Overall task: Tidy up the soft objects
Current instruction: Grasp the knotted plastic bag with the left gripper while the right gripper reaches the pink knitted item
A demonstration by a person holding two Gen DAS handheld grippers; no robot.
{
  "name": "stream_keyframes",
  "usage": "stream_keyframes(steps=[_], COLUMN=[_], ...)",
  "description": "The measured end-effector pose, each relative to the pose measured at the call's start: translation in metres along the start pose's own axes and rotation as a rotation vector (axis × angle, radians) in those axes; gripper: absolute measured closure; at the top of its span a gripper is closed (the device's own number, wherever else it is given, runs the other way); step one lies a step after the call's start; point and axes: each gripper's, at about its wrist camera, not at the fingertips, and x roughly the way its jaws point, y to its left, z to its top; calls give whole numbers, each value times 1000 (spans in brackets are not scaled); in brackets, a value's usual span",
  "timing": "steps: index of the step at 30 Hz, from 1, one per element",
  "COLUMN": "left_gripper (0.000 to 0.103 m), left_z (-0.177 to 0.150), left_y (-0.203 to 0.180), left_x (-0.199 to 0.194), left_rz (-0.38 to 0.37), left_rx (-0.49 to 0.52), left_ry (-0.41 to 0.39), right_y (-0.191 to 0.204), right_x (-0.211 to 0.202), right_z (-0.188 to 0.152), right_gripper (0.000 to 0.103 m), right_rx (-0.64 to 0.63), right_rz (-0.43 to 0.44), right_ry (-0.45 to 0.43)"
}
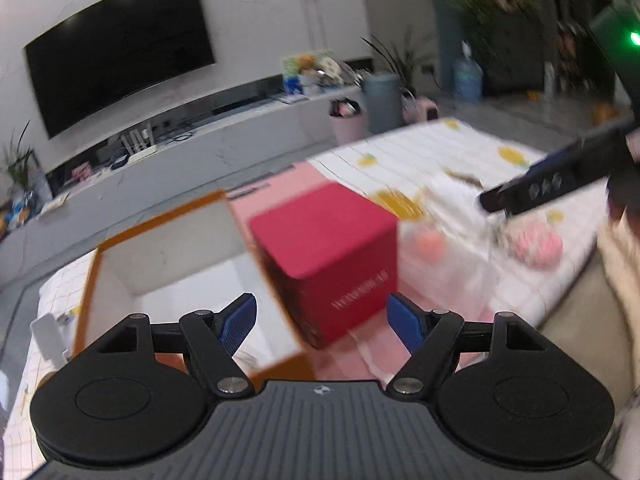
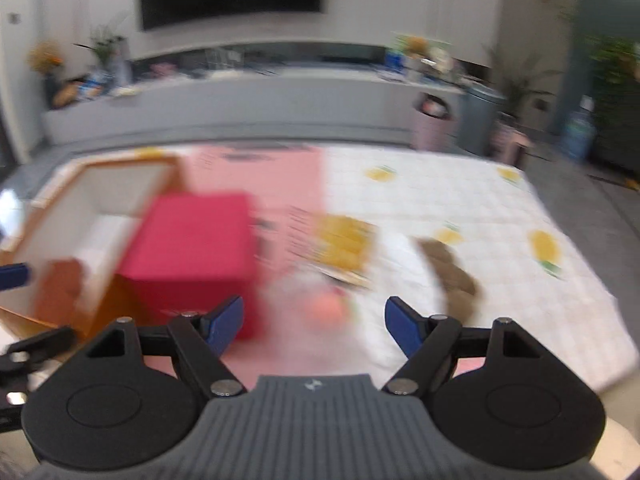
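right hand-held gripper: jaws spread, empty | pink soft toy in a clear bag on the tabletop: dead ahead, beside red box | long axis: blurred, unclear | left hand-held gripper: released, farther off

Pale marbled wall with large black wall-mounted television at eleven o'clock; long low grey media console beneath; grey floor, pink waste bin, leafy potted plants toward one o'clock.
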Motion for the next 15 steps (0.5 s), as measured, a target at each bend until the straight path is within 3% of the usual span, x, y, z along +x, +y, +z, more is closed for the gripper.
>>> stream_keyframes(steps=[3, 8, 15], left_gripper=[16, 16, 16], left_z=[-8, -30, -57], left_y=[-20, -34, -47], left_x=[16, 32, 46], left_rz=[-26, -129, -231], left_rx=[42, 20, 51], left_ry=[28, 52, 131], right_y=[-38, -85, -114], right_x=[16, 44, 61], right_z=[-20, -43, -55], right_gripper=[26, 26, 23], right_rx=[13, 103, 139], right_rz=[-68, -171, -202], right_ry=[43, 76, 121])
